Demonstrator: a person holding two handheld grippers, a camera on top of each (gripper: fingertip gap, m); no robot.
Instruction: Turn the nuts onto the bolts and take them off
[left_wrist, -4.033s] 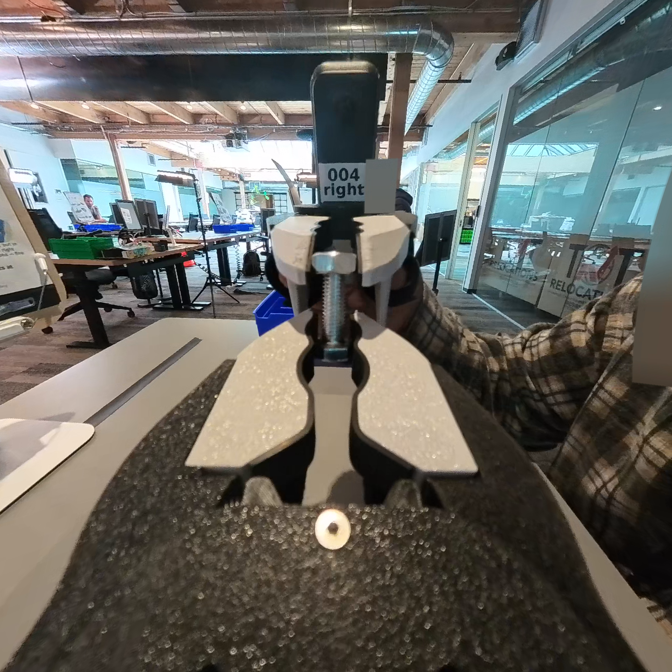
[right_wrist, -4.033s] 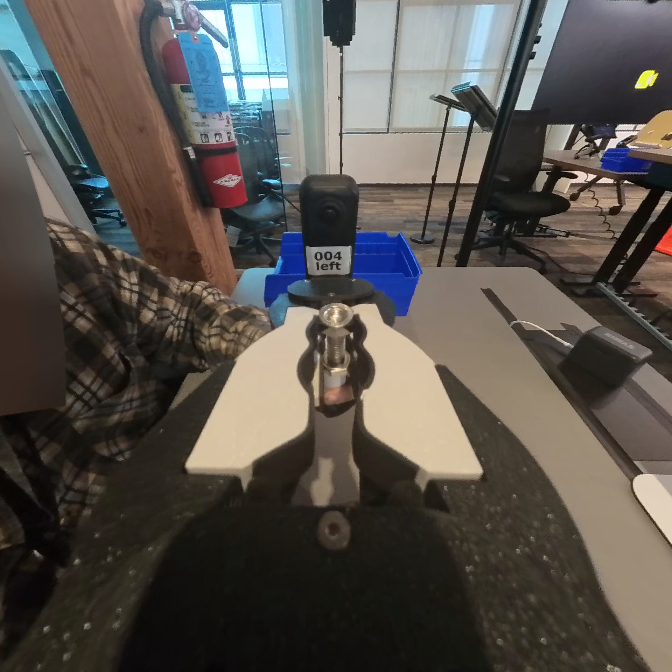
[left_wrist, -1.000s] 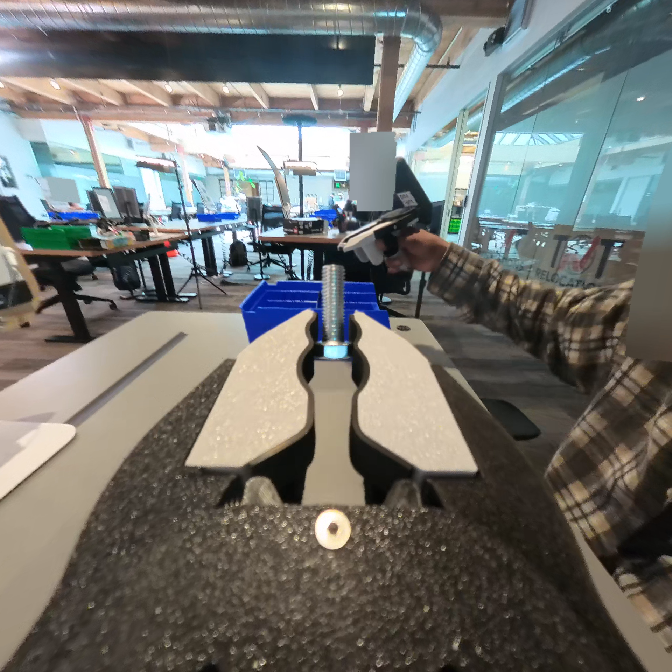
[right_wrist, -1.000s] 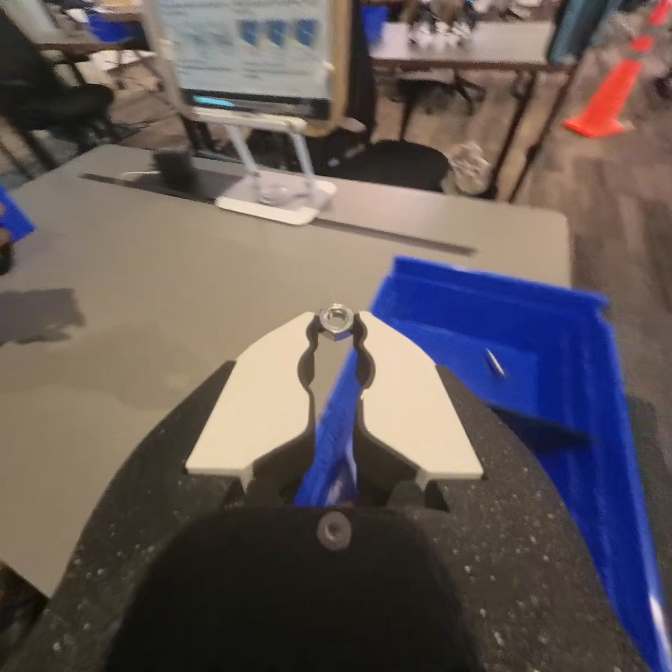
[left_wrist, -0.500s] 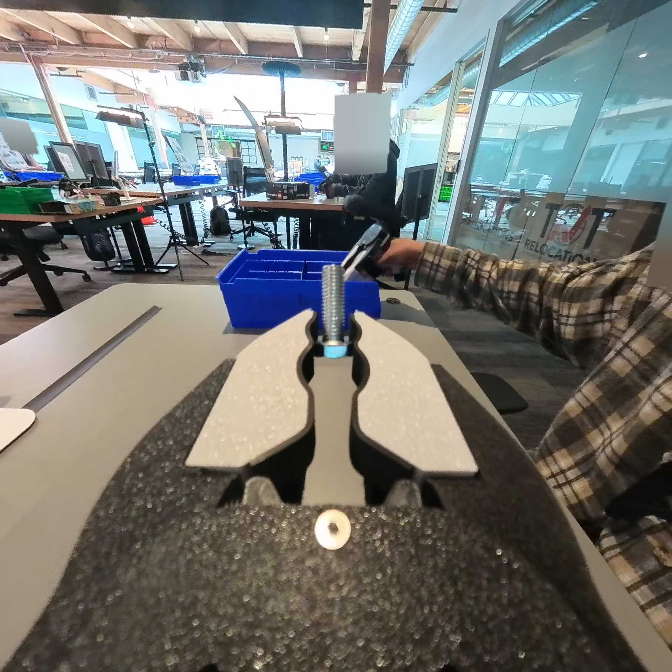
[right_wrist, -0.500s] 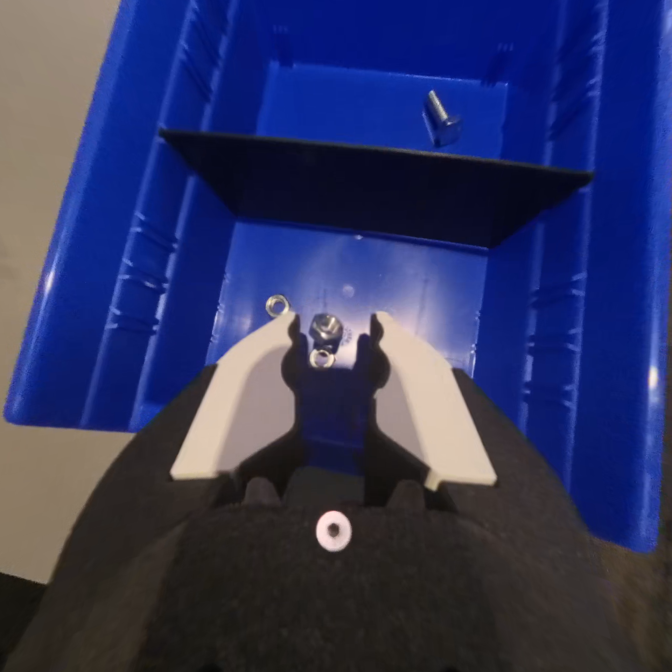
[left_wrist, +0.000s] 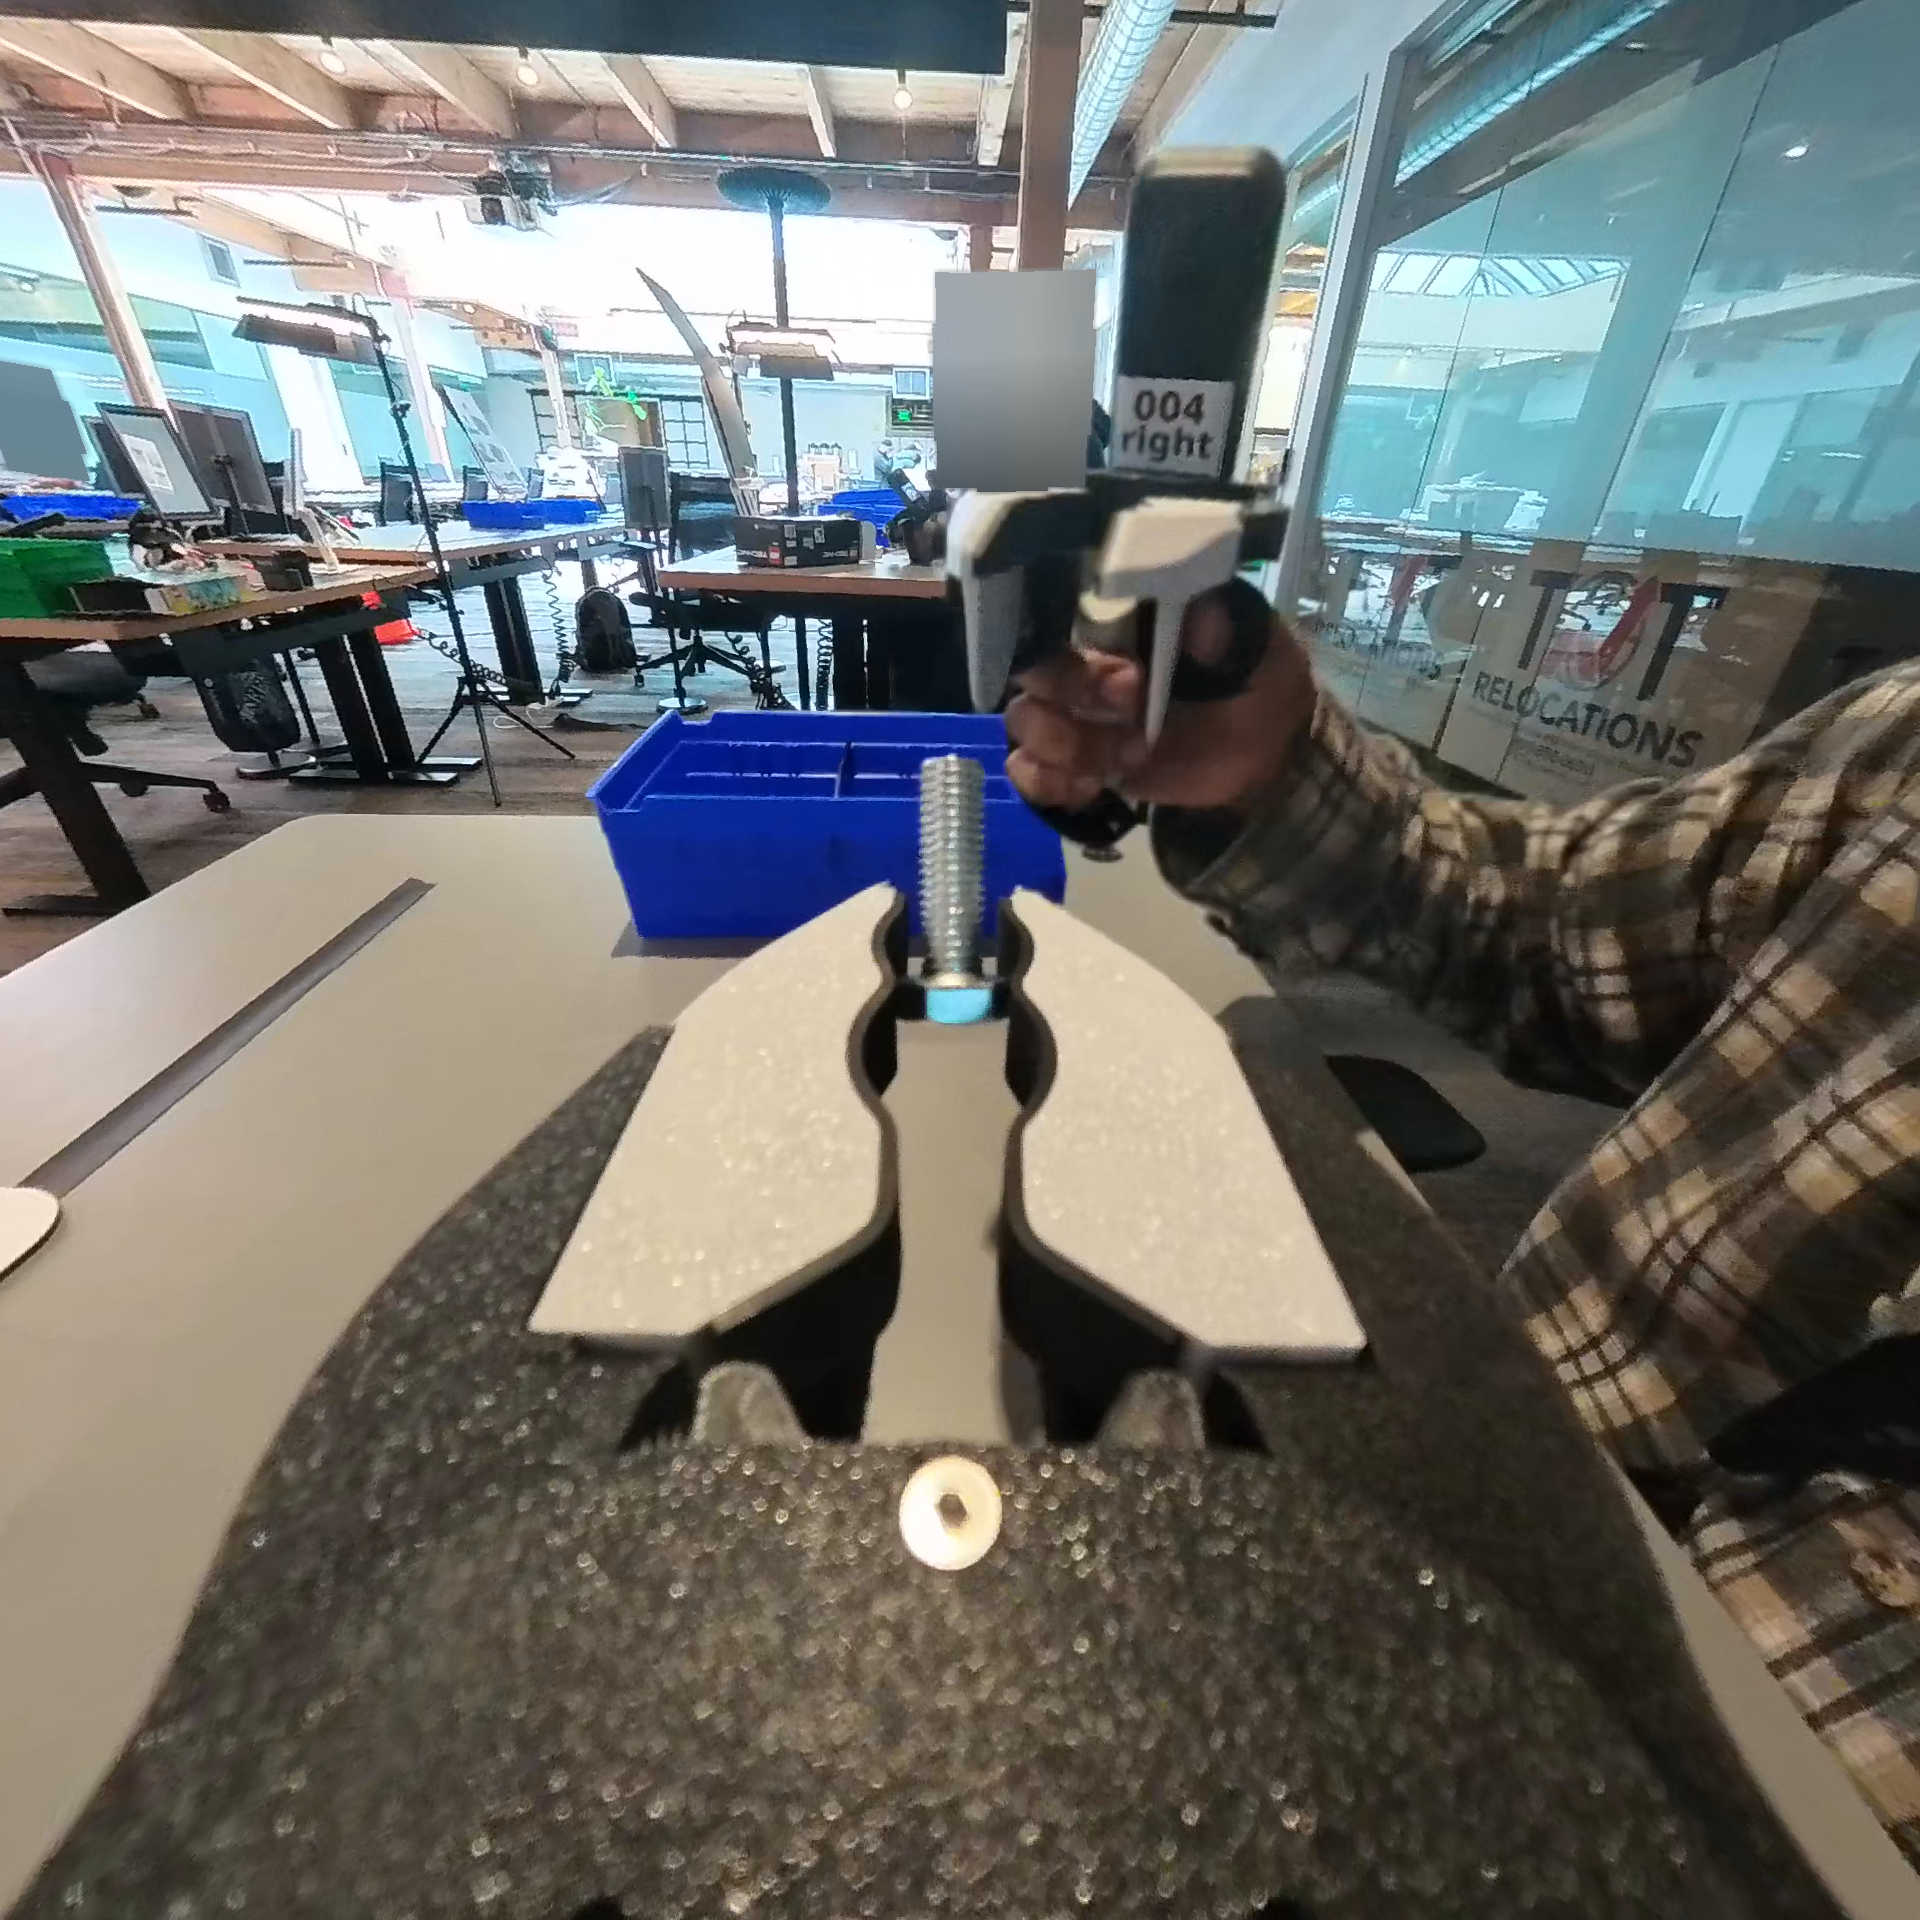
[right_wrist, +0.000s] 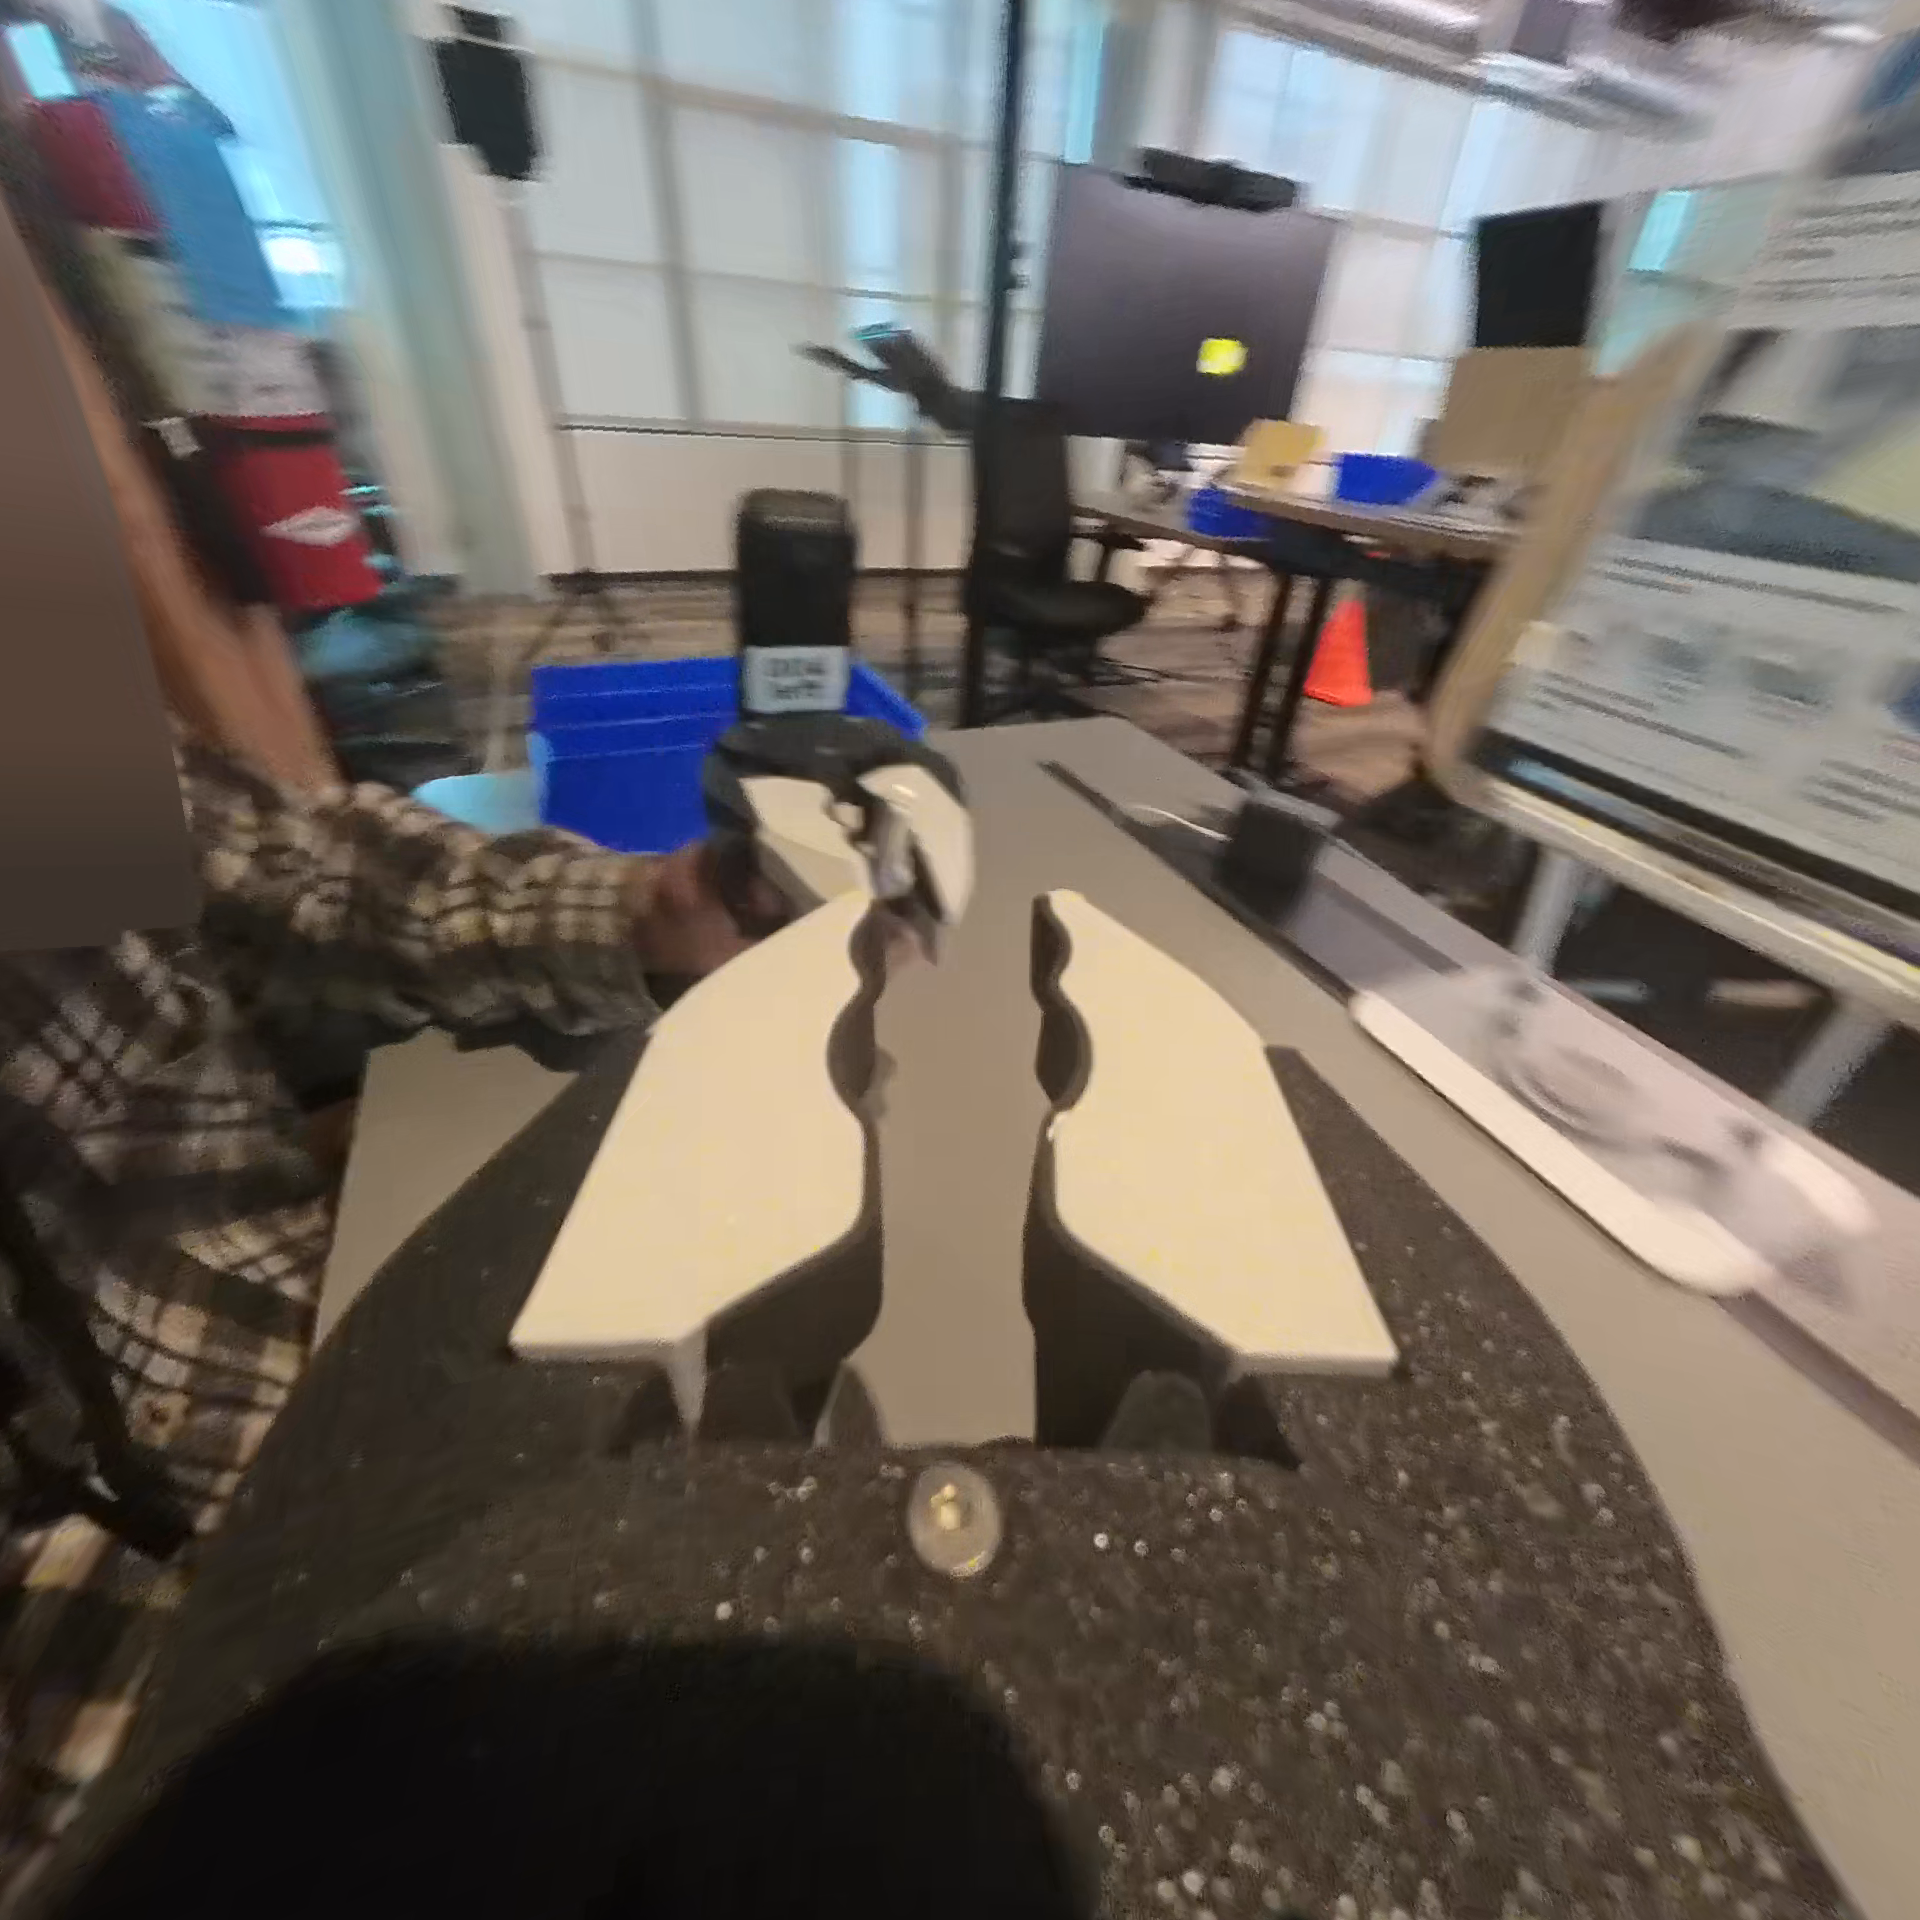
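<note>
Above the bench's far edge, the left gripper (left_wrist: 958, 971) clamps the bolt (left_wrist: 953, 871) upright; the empty, parted right gripper (right_wrist: 954, 914) could knock it askew.

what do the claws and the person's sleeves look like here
Each claw has two flat pale grey fingers with wavy black-edged inner sides, set on a black speckled foam body with a small pale screw at its centre. The right claw carries an upright black camera with a white label. Both sleeves are brown, black and cream plaid. No cables show.
</note>
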